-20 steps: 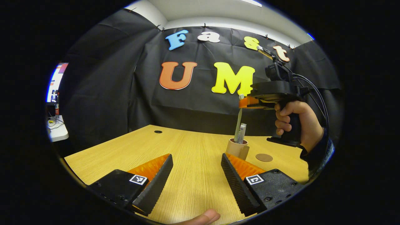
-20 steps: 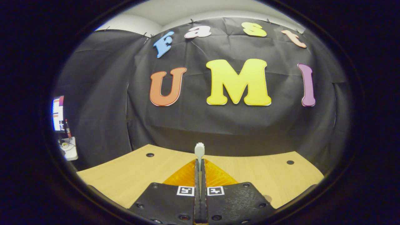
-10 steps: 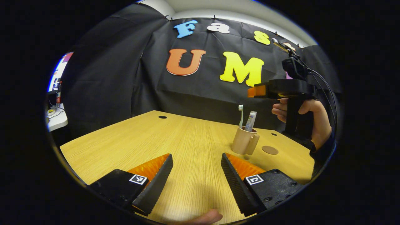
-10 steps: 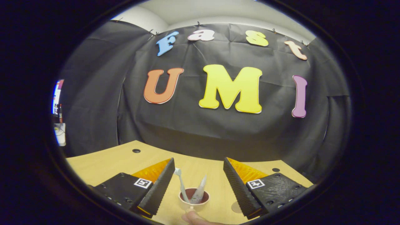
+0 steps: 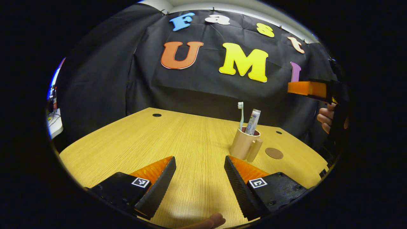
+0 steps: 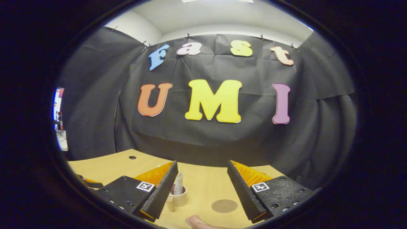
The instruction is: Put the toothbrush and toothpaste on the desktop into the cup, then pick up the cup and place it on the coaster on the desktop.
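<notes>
The desktop [image 5: 178,140] is seen bearing the cup [image 5: 242,145], with the coaster [image 5: 274,153] lying just beside it. Toothpaste [image 5: 253,117] and toothbrush [image 5: 240,115] are stood inside the cup. The left gripper [image 5: 199,178] and right gripper [image 6: 202,187] are held wide open, empty
</notes>
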Demonstrator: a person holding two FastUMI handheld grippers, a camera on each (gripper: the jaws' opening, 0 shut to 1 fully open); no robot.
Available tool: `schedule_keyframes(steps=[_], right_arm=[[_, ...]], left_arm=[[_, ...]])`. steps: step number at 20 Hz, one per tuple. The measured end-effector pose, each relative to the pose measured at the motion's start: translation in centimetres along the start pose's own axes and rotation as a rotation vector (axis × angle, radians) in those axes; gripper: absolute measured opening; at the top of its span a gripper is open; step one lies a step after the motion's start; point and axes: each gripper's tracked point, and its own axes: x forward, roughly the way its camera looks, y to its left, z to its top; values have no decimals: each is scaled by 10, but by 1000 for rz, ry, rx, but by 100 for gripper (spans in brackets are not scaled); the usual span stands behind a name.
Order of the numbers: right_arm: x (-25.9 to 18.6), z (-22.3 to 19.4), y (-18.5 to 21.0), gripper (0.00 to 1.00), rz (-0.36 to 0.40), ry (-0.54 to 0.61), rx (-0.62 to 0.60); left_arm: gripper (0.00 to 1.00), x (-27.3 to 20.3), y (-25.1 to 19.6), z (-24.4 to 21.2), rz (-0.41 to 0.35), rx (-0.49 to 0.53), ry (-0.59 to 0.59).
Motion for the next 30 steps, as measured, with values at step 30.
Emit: schedule_keyframes(steps=[30], right_arm=[[-84, -24, -178, 94, 21, -12, 214]], left_arm=[[95, 105, -135, -6, 84, 7, 864]])
